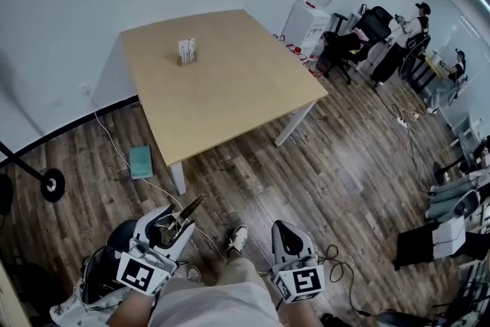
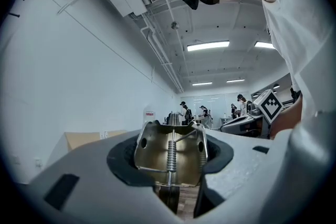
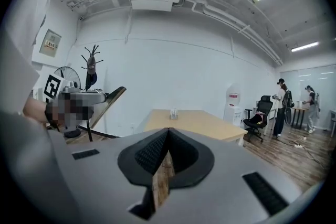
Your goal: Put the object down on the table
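**Head view.** Stands well back from the table [image 1: 230,92], over wood floor, both grippers low by the legs. Holds a metal spring tool [image 1: 186,212] in the left gripper [image 1: 171,224], handle slanting up and out toward the table. Carries nothing in the right gripper [image 1: 285,233], just beside. On the far part of the tabletop, a small card holder [image 1: 187,51]; the near part bare. On the floor between person and table, a teal box [image 1: 141,161] and a trailing cable [image 1: 162,189].

**Left gripper view.** Jaws partway apart, pressed on the two sides of the tool's folded metal body, coil spring down its middle. Shows the table only as a sliver at the left, far off.

**Right gripper view.** Pads closed against each other, nothing between. Looks straight at the table, well apart.

**Likely trouble from here.**
- If released now: a drop onto the floor, not the table. No release before contact with the top.
- Smooth, springy steel in a half-wide grip: apt to twist or slip out under a jolt on the way over.
- Protruding handle: liable to catch the table edge on a low approach.
- Cable and box underfoot: a trip risk.
- With a set-down too far in: a knock to the card holder.
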{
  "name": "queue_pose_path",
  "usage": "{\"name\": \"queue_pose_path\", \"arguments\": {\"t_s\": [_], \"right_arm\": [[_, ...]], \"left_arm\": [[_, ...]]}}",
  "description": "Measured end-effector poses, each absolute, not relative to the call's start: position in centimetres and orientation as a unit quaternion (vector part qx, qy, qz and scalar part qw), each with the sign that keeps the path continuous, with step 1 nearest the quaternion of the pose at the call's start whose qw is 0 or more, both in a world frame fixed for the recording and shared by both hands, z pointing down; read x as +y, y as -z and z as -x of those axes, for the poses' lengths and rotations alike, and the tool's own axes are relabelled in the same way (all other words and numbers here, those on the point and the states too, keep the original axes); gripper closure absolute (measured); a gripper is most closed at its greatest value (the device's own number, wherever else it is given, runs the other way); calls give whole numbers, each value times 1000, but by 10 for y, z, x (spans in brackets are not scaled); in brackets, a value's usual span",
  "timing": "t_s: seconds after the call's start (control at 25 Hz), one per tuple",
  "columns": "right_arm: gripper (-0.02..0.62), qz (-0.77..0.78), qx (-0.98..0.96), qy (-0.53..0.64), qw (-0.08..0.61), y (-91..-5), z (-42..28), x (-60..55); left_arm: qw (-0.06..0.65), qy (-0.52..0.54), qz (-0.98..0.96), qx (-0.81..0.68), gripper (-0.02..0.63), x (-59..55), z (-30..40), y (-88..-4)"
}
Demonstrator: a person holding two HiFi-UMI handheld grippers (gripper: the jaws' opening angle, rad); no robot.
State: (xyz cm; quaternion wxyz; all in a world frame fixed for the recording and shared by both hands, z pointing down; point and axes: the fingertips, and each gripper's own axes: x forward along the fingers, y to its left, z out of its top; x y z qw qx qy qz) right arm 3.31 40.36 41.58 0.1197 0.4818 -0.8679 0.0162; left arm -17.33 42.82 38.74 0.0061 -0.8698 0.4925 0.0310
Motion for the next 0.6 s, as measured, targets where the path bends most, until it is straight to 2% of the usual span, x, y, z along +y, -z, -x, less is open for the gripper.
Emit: {"name": "queue_pose_path", "arguments": {"t_s": [0.28,0.6], "right_arm": [[597,-459,-880,-14,118,-431,-47,307],[597,-436,-891,-31,123,-436,-133,178]], "left_arm": [[-6,-22,873,487,399,347,141,-396],[-21,-35,874,485,399,215,39,-378]]}}
